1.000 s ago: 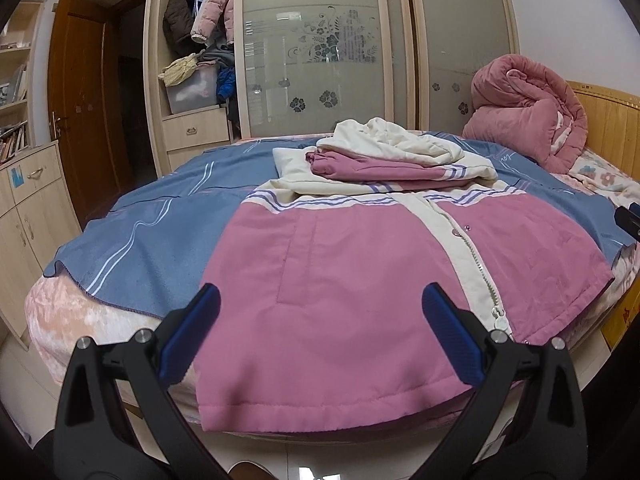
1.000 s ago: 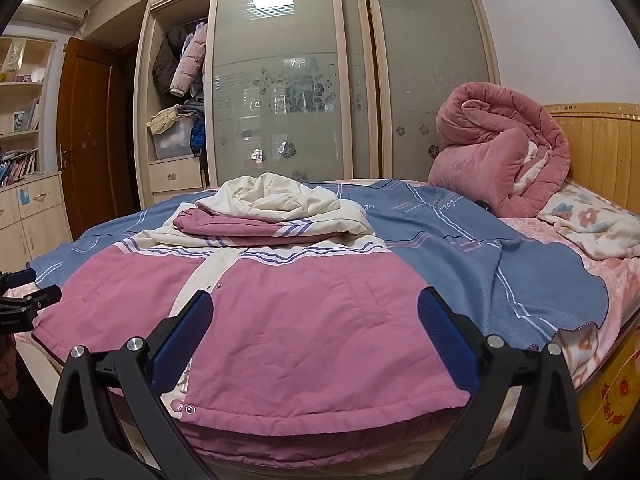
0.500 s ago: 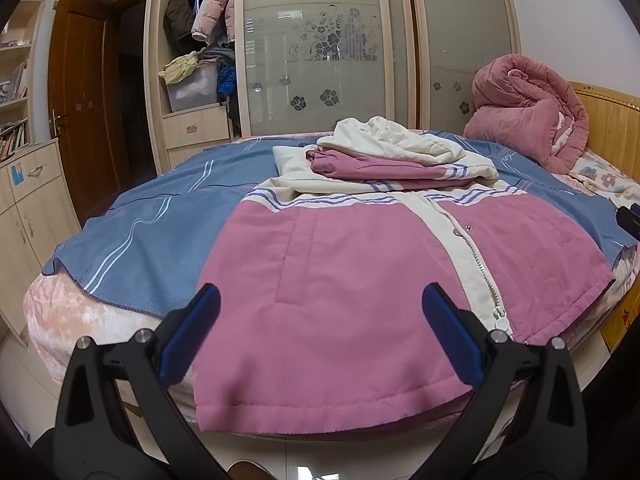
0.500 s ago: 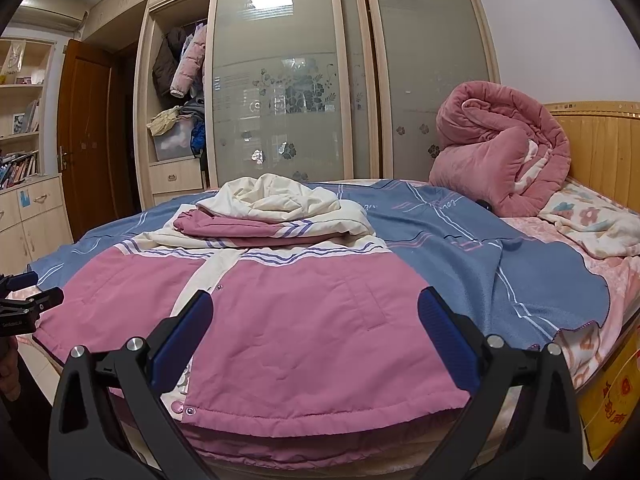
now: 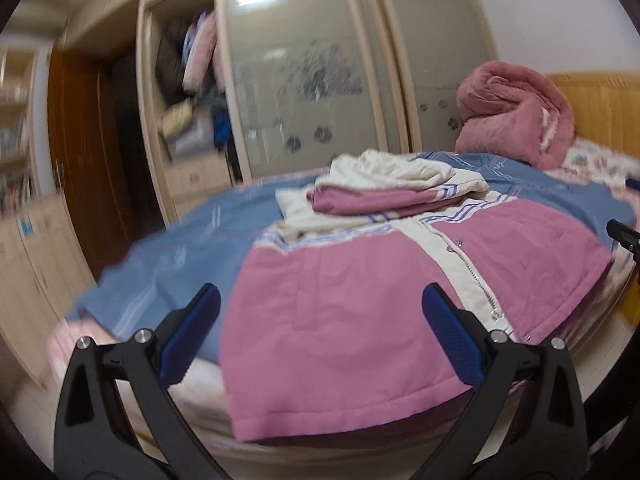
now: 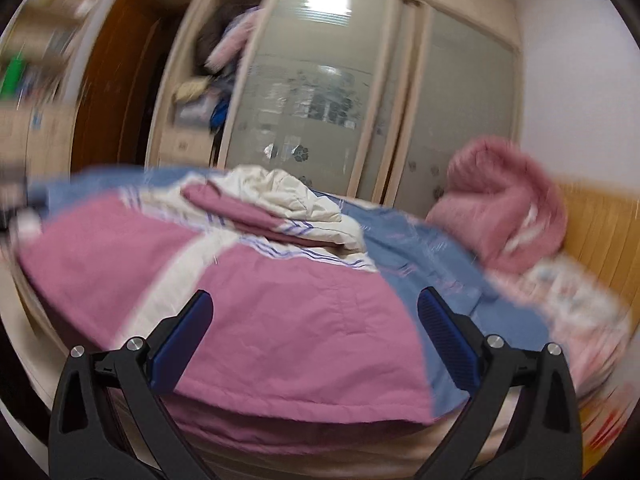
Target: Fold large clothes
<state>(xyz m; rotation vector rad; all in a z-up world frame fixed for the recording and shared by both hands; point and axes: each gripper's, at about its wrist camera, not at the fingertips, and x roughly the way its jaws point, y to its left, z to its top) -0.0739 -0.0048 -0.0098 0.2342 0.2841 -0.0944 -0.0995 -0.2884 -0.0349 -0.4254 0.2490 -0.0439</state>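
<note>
The bed [image 5: 168, 240] is being seen blurred and tilted in both wrist views, where half a second ago it was sharp and level: both grippers are being swung, the right more strongly. The pink-and-cream jacket [image 5: 360, 300] is being left lying flat, front up, at the near edge of the bed, its hem at that edge and its sleeves and hood folded onto its chest. The left gripper [image 5: 320, 332] and right gripper [image 6: 314, 330] are being held wide apart and empty above the hem; a grasp seems to be starting.
</note>
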